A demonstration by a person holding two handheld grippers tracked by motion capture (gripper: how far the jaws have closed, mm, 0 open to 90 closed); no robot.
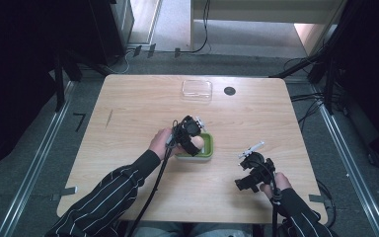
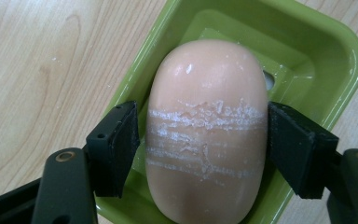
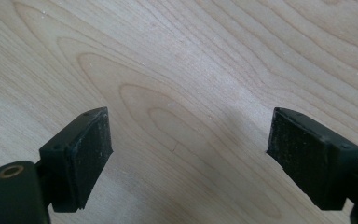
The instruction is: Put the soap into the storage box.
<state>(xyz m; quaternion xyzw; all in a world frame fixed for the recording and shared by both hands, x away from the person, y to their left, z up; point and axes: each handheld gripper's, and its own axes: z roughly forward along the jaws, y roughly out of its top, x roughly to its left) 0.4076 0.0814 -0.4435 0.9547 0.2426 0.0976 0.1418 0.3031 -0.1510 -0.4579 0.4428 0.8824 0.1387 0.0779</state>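
Over the green dish (image 2: 335, 51), unlabelled peach soap (image 2: 207, 121) between left tool (image 2: 200, 140) pads.

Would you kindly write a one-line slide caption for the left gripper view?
Left gripper with a jaw on each side of a peach soap bar over a green soap dish on the wooden table.

I can read no text, label, brand, number or sign anywhere from my feeds. The peach-coloured oval bar of soap (image 2: 207, 135) carries only rough white scrape lines across its middle, not letters. The lime-green plastic soap dish (image 2: 317, 51) is plain, and the pale wooden bench (image 3: 177, 60) shows only grain. The clear plastic lid (image 1: 197, 90) and the small dark round disc (image 1: 229, 91) at the far edge are too small for me to check for print.
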